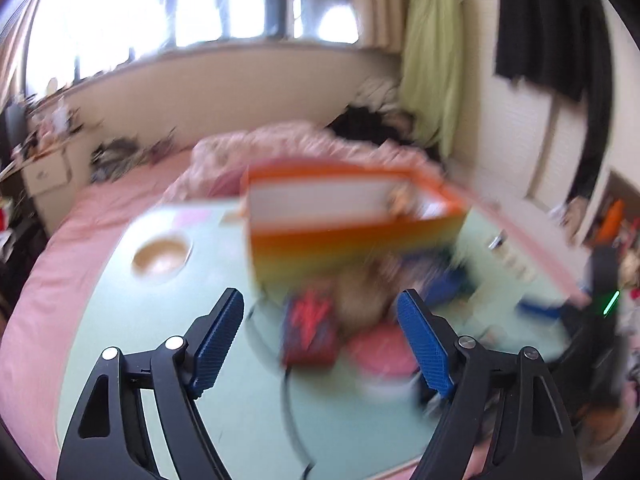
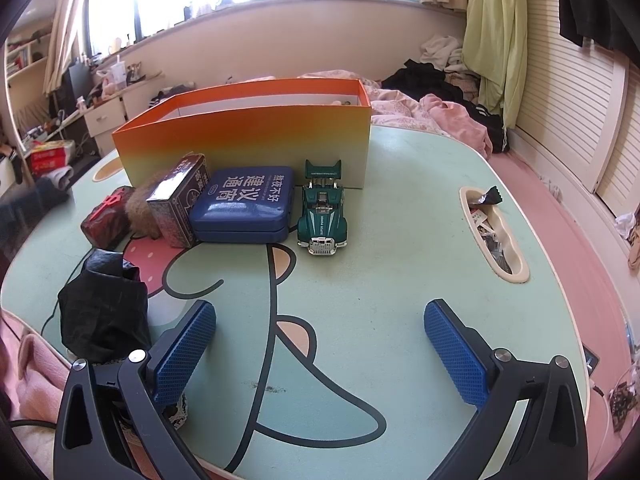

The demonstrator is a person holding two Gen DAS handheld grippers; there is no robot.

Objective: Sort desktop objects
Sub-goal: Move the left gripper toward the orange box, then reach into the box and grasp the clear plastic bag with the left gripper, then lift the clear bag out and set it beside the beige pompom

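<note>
We see the open orange cardboard box (image 2: 256,136) standing at the far side of the mint-green cartoon-printed table (image 2: 400,280). Against its front wall sit a green toy car (image 2: 323,212), a dark blue tin case (image 2: 246,204), a small dark printed tin (image 2: 180,204) and a red-marked dark block (image 2: 105,220). Nearer than the box, our right gripper (image 2: 320,344) hangs wide open and empty. Our left gripper (image 1: 320,344), in a blurred view, has its jaws parted with nothing between them.
</note>
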